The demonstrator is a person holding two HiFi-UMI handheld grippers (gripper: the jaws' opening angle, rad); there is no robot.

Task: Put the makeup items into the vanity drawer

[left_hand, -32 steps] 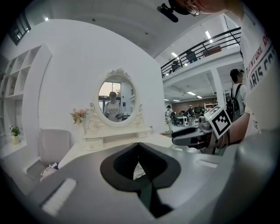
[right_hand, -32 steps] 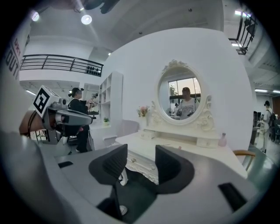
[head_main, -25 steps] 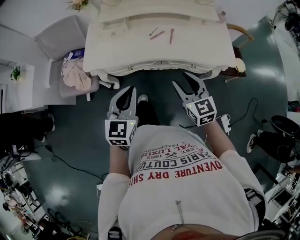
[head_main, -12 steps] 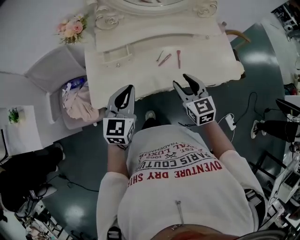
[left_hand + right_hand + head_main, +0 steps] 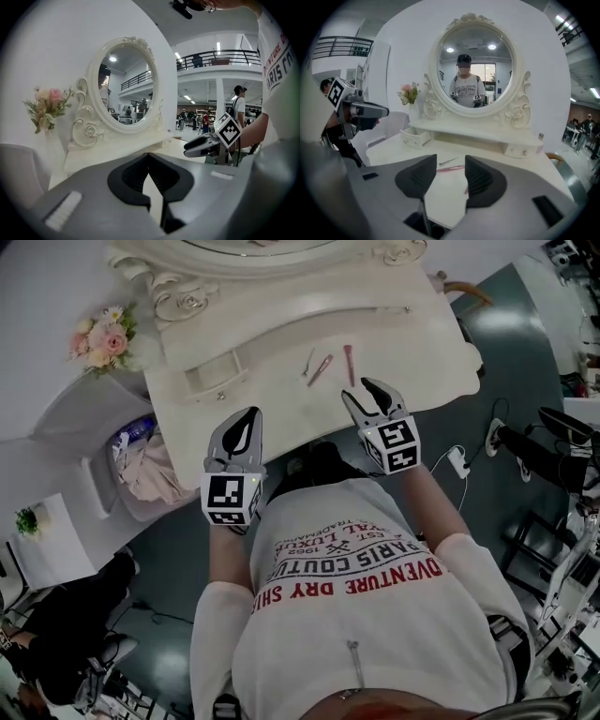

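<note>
Three slim makeup items lie on the white vanity top: a thin grey stick, a pink pen and a pink stick. In the right gripper view the grey stick and pink pen show just beyond the jaws. A small drawer on the vanity's left stands pulled out, also seen as the drawer. My right gripper hovers open over the front edge, close to the items, holding nothing. My left gripper is shut and empty at the front edge, its tips meeting.
An oval mirror rises at the vanity's back, with a closed small drawer at the right. Pink flowers stand left of the vanity. A grey seat and a bin of cloth sit at the left.
Both grippers have moved forward from over the floor to the vanity's front edge. The right one now reaches over the top near the items. Jaws look unchanged.
</note>
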